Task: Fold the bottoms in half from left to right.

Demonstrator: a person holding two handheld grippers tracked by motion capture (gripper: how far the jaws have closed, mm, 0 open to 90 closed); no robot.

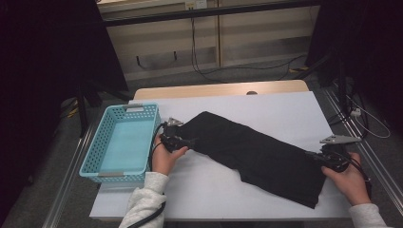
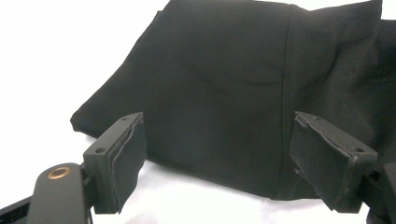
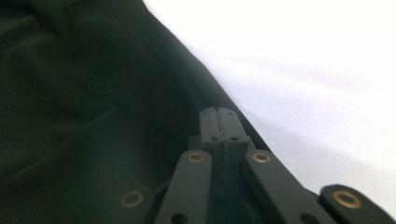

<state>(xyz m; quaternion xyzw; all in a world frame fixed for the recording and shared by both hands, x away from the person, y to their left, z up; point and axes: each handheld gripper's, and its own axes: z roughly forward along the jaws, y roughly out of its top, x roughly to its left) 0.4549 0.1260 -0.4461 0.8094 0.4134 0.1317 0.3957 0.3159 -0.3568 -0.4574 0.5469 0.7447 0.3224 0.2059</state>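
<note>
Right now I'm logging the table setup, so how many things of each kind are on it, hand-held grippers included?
Black garment: 1
Turquoise basket: 1
Left hand-held gripper and right hand-held gripper: 2
Total: 4

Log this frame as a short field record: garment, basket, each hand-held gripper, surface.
garment: black fabric garment, laid flat diagonally across the sheet
basket: light blue perforated plastic basket, left of the garment, nothing inside
left hand-held gripper: jaws open, straddling the garment's near edge, pads not pressing
right hand-held gripper: jaws shut at the garment's right edge; fabric between them not discernible
surface: white sheet over a wooden table
</note>
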